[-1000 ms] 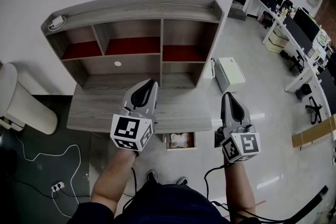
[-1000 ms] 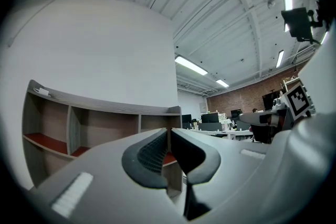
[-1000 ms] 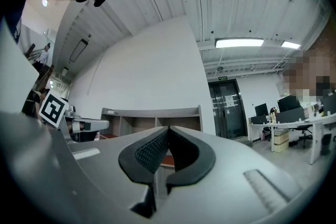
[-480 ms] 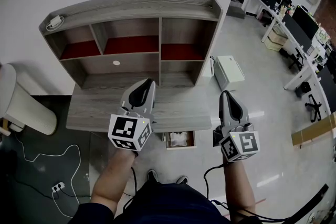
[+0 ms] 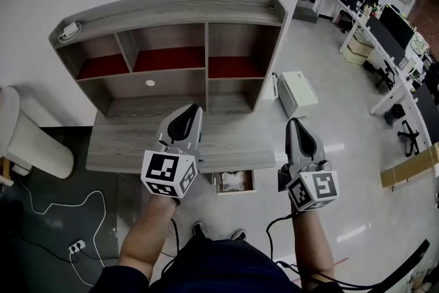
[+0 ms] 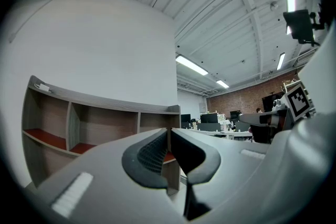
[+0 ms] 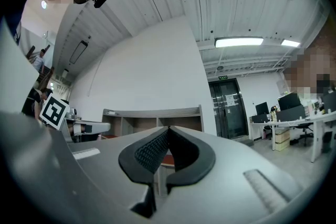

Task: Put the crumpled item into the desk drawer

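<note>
Hardly anything has moved vs 1 s ago: both claws sit approx. where they were, and the whole view has slid a touch to the left. Left claw (image 5: 193, 113) hangs over the counter (image 5: 130, 147) front edge, jaws pressed together, nothing btw them. Right claw (image 5: 295, 127) is off the counter's right end, over the floor, jaws likewise together and empty.

Task looks all but done. The crumpled item (image 5: 234, 180), white, lies inside the drawer (image 5: 219, 184), which stands pulled out below the counter's front edge, btw the two claws. Prob. the only thing left is pushing the drawer shut, if that's wanted at all; the task sentence doesn't ask for it.

Around: hutch shelf (image 5: 171, 7) w/ red-floored cubbies at the counter's back, white box (image 5: 297, 94) on the floor to the right, power strip (image 5: 75, 244) w/ cable at lower left, office desks w/ monitors (image 5: 387, 38) further right. Nothing blocks the drawer; the person's feet (image 5: 199, 230) stand just in front of it.
</note>
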`<action>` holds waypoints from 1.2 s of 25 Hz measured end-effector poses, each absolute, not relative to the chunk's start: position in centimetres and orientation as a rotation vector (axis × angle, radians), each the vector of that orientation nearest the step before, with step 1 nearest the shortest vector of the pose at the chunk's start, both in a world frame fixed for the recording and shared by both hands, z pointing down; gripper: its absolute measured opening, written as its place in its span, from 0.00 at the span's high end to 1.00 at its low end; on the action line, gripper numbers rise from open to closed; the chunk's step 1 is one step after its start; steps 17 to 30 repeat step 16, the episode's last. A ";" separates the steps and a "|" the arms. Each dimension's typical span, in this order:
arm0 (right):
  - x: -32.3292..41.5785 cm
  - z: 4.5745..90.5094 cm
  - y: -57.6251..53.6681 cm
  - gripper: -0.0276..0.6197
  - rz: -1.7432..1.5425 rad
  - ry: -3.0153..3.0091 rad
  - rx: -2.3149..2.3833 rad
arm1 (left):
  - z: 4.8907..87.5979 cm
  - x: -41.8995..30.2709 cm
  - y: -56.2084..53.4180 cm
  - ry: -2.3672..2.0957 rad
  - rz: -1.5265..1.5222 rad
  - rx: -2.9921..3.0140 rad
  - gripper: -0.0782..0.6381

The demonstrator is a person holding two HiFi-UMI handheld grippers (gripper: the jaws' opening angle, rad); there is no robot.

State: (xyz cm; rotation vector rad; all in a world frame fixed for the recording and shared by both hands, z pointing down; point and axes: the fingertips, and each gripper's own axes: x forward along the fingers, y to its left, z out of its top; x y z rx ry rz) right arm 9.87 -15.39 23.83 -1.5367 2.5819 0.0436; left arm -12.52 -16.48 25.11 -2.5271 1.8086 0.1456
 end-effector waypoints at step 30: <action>9.0 24.2 -15.2 0.95 0.038 2.586 -1.561 | 25.4 -13.1 -16.4 1.788 0.144 -2.554 0.86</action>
